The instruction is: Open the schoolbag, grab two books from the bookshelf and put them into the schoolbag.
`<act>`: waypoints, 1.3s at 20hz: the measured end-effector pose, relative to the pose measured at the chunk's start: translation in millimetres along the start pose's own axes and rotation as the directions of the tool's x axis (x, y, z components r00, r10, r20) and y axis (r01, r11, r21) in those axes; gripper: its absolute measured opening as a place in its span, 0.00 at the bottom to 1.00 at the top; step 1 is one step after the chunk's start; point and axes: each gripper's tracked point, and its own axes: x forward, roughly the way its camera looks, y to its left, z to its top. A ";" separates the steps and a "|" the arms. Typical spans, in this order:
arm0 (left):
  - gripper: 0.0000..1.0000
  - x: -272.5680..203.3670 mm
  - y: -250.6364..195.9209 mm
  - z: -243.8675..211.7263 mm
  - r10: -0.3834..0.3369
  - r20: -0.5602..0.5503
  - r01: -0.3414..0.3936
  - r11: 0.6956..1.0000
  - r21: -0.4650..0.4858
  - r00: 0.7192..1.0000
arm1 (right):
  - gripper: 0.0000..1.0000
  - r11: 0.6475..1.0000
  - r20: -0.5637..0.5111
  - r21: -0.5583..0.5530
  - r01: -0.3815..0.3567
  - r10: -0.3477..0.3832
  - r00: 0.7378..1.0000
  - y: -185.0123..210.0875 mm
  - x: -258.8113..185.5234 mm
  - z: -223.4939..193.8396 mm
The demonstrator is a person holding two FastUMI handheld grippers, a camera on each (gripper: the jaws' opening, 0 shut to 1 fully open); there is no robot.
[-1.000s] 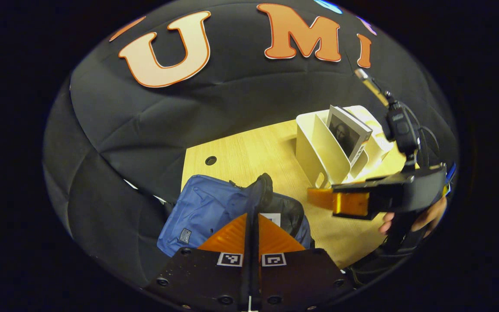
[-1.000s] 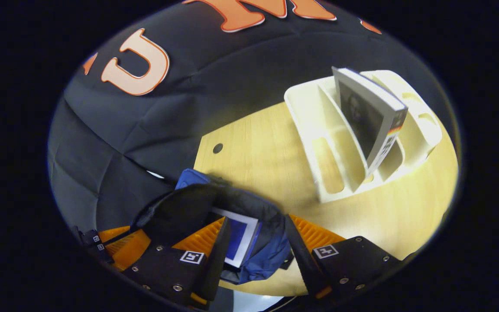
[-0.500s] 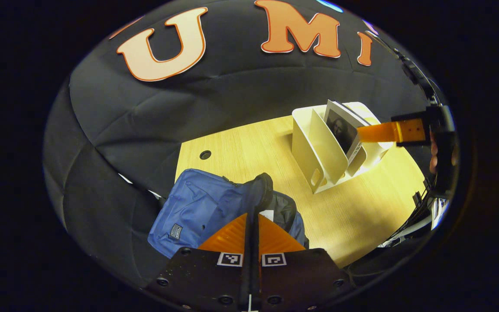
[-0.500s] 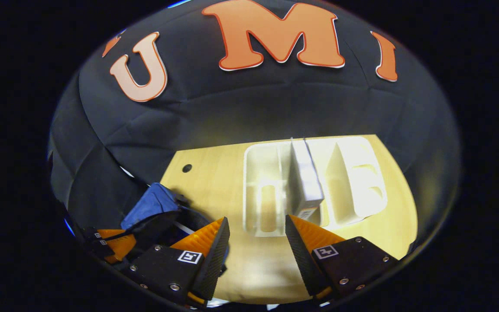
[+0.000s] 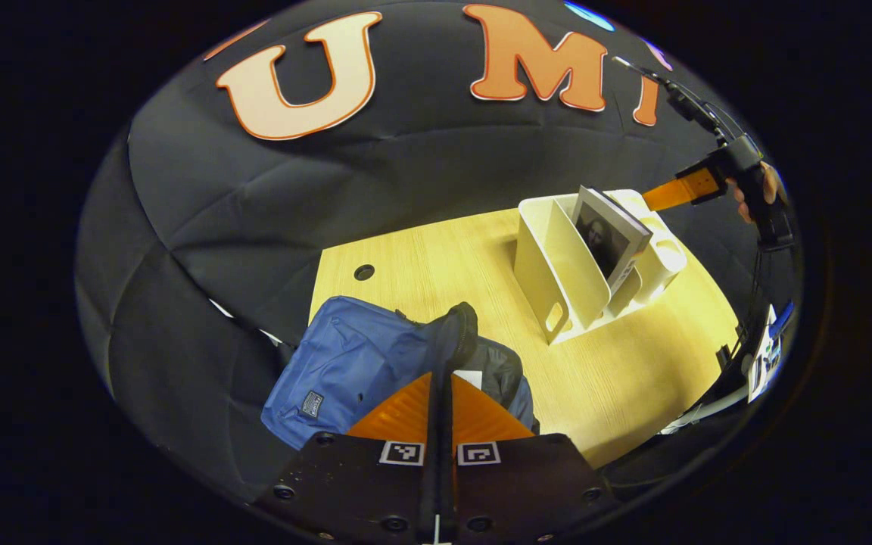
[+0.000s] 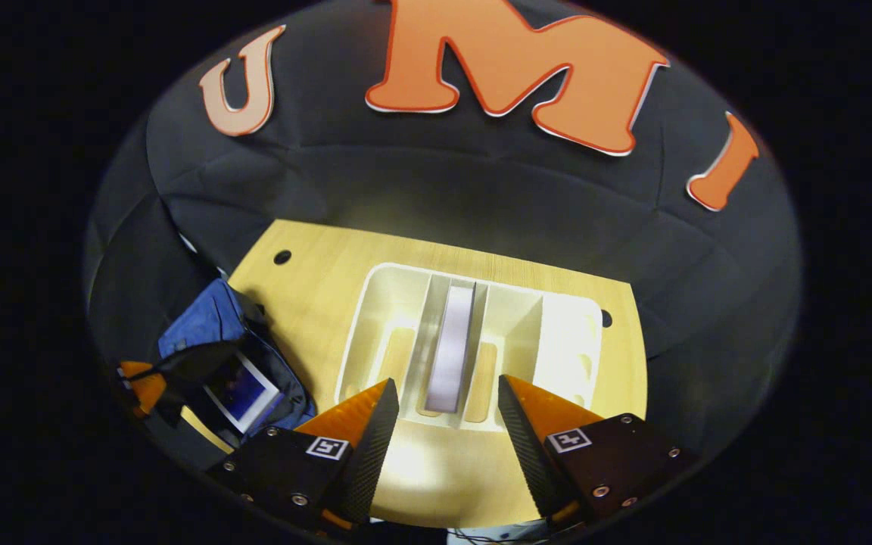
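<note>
The blue schoolbag [image 5: 345,363] lies on the wooden table, its mouth held up by my left gripper [image 5: 442,382], which is shut on the dark flap edge [image 5: 460,333]. Inside the open schoolbag [image 6: 205,329] lies a white-bordered book [image 6: 243,390]. The white bookshelf [image 5: 557,265] holds one leaning book [image 5: 608,236]. My right gripper [image 6: 447,409] is open and hangs above the bookshelf [image 6: 375,333], looking down on the book's top edge [image 6: 451,344] between its fingers. From the left gripper view, the right gripper [image 5: 680,191] hovers above the shelf's far side, held by a hand [image 5: 755,189].
The wooden table [image 5: 436,265] has a round cable hole [image 5: 364,272] near the back and another hole [image 6: 606,319] right of the shelf. Cables and papers [image 5: 765,356] sit off the table's right edge. The left gripper [image 6: 137,382] appears beside the bag.
My right gripper has left the schoolbag, risen and swung over the bookshelf, still open, and now looks straight down on the book. The left gripper keeps holding the bag's flap.
</note>
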 end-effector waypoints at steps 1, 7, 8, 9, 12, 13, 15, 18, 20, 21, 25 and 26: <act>0.06 -0.8 3.4 1.4 0.003 0.003 -0.003 1.000 -0.008 1.000 | 0.80 1.000 -0.029 -0.015 -0.002 0.002 1.000 0.4 9.0 1.8; 0.07 -2.7 13.9 -5.3 -0.002 0.006 0.002 0.999 -0.046 1.000 | 0.81 1.000 -0.189 -0.010 -0.022 0.020 0.982 7.8 64.6 -2.2; 0.02 -1.8 14.8 -5.7 -0.001 0.005 0.001 0.999 -0.050 1.000 | 0.81 1.000 -0.216 -0.007 -0.021 0.019 0.976 8.1 73.0 -4.5; 0.02 -1.8 15.6 -6.2 0.000 0.007 0.000 0.999 -0.053 1.000 | 0.80 1.000 -0.243 0.006 -0.027 0.027 0.970 9.2 81.7 -7.8; 0.02 -0.6 16.2 -7.2 0.003 0.008 -0.002 0.999 -0.055 1.000 | 0.73 0.998 -0.315 0.047 -0.043 0.055 0.947 15.1 100.6 -9.6; 0.02 -0.9 16.1 -6.8 0.001 0.008 -0.001 0.998 -0.058 1.000 | 0.70 0.998 -0.336 0.047 -0.040 0.054 0.940 15.0 107.5 -12.7; 0.02 0.4 13.9 -8.2 -0.004 0.008 0.005 0.998 -0.065 1.000 | 0.62 0.999 -0.359 0.033 -0.030 0.040 0.933 11.6 113.6 -16.4; 0.02 1.8 11.0 -10.9 -0.016 -0.001 0.016 0.997 -0.078 1.000 | 0.43 0.997 -0.369 0.068 -0.032 0.055 0.928 15.7 115.8 -15.9; 0.02 4.8 10.1 -10.7 -0.017 -0.002 0.017 0.997 -0.075 1.000 | 0.31 0.996 -0.380 0.088 -0.032 0.064 0.923 12.9 114.1 -17.7; 0.02 5.1 11.7 -11.1 -0.014 0.001 0.014 0.997 -0.072 1.000 | 0.37 0.994 -0.383 0.102 -0.034 0.071 0.921 11.7 113.1 -18.4; 0.02 6.0 11.4 -11.9 -0.017 -0.001 0.017 0.997 -0.069 1.000 | 0.33 0.989 -0.351 0.136 -0.066 0.110 0.930 5.8 93.3 -9.9; 0.02 6.4 10.0 -12.0 -0.019 -0.002 0.019 0.997 -0.071 1.000 | 0.33 0.987 -0.344 0.138 -0.083 0.126 0.930 5.7 84.1 -9.2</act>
